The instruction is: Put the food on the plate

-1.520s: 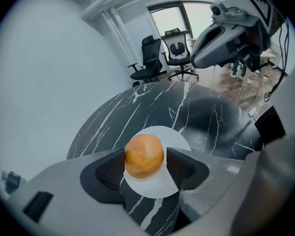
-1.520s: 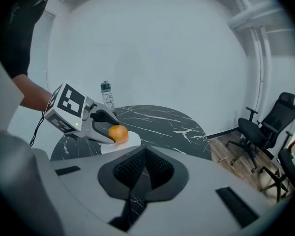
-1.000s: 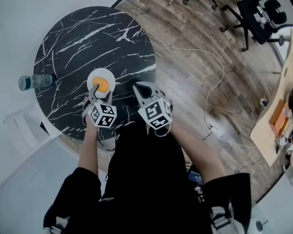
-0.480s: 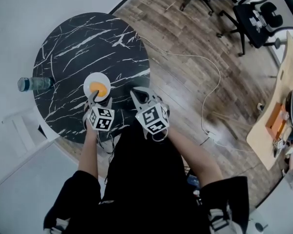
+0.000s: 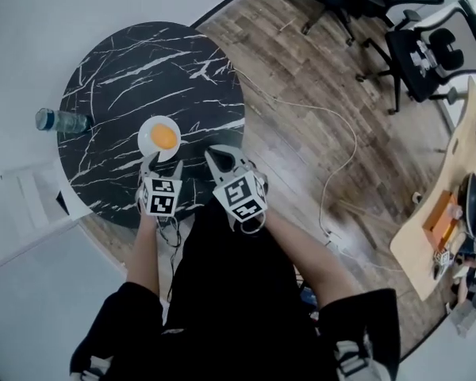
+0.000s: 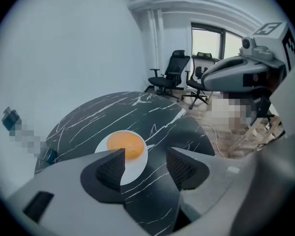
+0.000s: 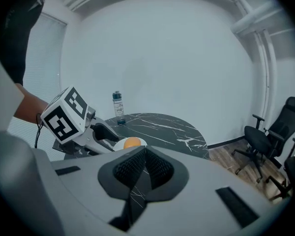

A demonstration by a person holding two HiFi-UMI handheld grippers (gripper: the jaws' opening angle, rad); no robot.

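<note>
While plate sits on marble table, wood floor, white wall, chairs

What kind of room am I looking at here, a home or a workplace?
Most likely a workplace, an office or lab: black swivel chairs stand on the wood floor, a light wooden desk at the side carries equipment, and there is a round marble-patterned table.

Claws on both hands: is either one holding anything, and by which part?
Nothing is held. The left claw is open and empty, the right claw is shut on nothing. The orange food lies on the white plate.
</note>
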